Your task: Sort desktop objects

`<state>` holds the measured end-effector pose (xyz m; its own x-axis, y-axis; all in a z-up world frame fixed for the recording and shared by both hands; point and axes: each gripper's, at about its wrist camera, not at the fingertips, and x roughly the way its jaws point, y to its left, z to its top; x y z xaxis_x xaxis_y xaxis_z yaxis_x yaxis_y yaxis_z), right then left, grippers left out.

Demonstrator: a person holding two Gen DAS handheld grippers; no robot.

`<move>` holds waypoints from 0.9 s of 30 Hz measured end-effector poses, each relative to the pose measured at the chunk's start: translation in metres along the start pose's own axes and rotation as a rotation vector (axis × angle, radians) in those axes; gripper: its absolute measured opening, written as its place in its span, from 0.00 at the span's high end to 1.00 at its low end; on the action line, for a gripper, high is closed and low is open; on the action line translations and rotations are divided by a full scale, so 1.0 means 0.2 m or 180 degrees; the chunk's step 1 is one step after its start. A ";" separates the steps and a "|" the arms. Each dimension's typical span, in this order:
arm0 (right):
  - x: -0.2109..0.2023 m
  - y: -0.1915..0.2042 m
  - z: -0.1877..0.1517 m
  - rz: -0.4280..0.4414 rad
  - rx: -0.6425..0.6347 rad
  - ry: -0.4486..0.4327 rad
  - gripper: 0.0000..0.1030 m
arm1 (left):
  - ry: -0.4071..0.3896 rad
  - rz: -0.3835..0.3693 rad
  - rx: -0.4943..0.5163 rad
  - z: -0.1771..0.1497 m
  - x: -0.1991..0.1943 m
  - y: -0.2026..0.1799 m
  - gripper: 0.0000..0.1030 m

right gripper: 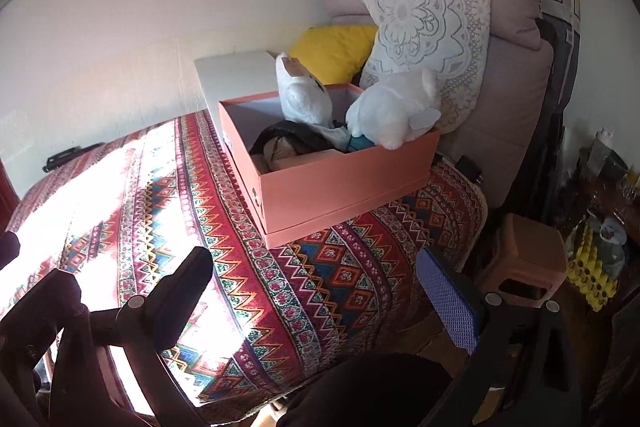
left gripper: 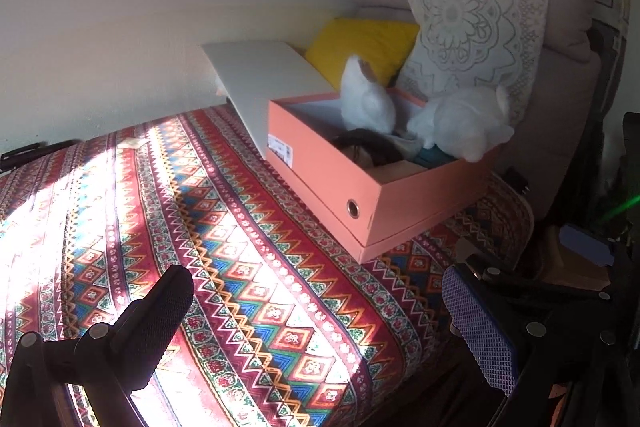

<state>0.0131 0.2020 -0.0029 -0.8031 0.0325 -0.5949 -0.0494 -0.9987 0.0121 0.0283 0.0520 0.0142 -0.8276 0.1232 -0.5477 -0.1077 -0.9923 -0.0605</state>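
Observation:
An orange box (left gripper: 340, 183) (right gripper: 344, 179) stands on the patterned cloth (left gripper: 224, 247) (right gripper: 224, 227) at the far right of the surface. Its grey lid (left gripper: 260, 83) (right gripper: 236, 75) leans behind it. Two white plush toys (left gripper: 366, 99) (right gripper: 394, 111) stick out of the box, above a dark item (left gripper: 370, 147) (right gripper: 288, 141) and something teal. My left gripper (left gripper: 320, 319) hangs open above the near cloth, holding nothing. My right gripper (right gripper: 324, 291) is open too, over the cloth's front edge, well short of the box.
A yellow cushion (left gripper: 360, 47) (right gripper: 332, 51) and lace pillow (left gripper: 472, 27) (right gripper: 428, 23) lean against a pink backrest behind the box. A black pen-like object (left gripper: 28, 153) (right gripper: 68, 153) lies far left. A brown stool (right gripper: 524, 259) and cluttered shelf (right gripper: 600, 227) stand at right.

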 end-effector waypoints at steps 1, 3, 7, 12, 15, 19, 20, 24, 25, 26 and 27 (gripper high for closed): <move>0.00 0.00 0.00 0.0003 0.0002 0.0000 0.00 | -0.0001 0.0006 0.0000 0.00 0.00 0.00 0.01; 0.01 0.00 0.00 0.0010 0.0006 0.0006 0.00 | 0.0002 0.0020 0.0007 0.00 0.00 0.00 0.01; 0.01 0.01 -0.01 0.0017 0.0017 0.0023 0.00 | 0.0006 0.0043 0.0022 0.00 0.00 0.00 0.01; 0.02 0.00 -0.01 0.0018 0.0016 0.0023 0.00 | 0.0002 0.0044 0.0022 0.00 -0.01 0.00 0.01; 0.01 0.00 -0.01 0.0017 0.0018 0.0021 0.00 | 0.0002 0.0041 0.0025 0.00 -0.01 0.00 0.01; 0.01 0.01 -0.01 0.0011 0.0016 0.0026 0.00 | 0.0006 0.0040 0.0025 0.00 0.00 0.00 0.01; 0.01 0.01 -0.01 0.0008 0.0016 0.0026 0.00 | 0.0006 0.0039 0.0024 0.00 0.00 0.00 0.01; 0.00 0.01 -0.01 0.0001 0.0013 0.0024 0.00 | -0.0007 0.0042 0.0027 0.00 -0.01 0.01 0.01; 0.00 0.01 -0.01 0.0000 0.0012 0.0023 0.00 | -0.0007 0.0044 0.0028 0.00 -0.01 0.00 0.01; 0.00 0.01 -0.01 -0.0003 0.0011 0.0023 0.00 | -0.0007 0.0045 0.0029 0.00 -0.01 0.00 0.01; 0.00 0.01 -0.01 -0.0006 0.0011 0.0024 0.00 | -0.0006 0.0046 0.0028 0.00 -0.01 0.00 0.01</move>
<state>0.0147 0.1999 -0.0049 -0.7986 0.0341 -0.6009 -0.0530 -0.9985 0.0137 0.0299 0.0510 0.0156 -0.8302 0.1090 -0.5467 -0.1006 -0.9939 -0.0453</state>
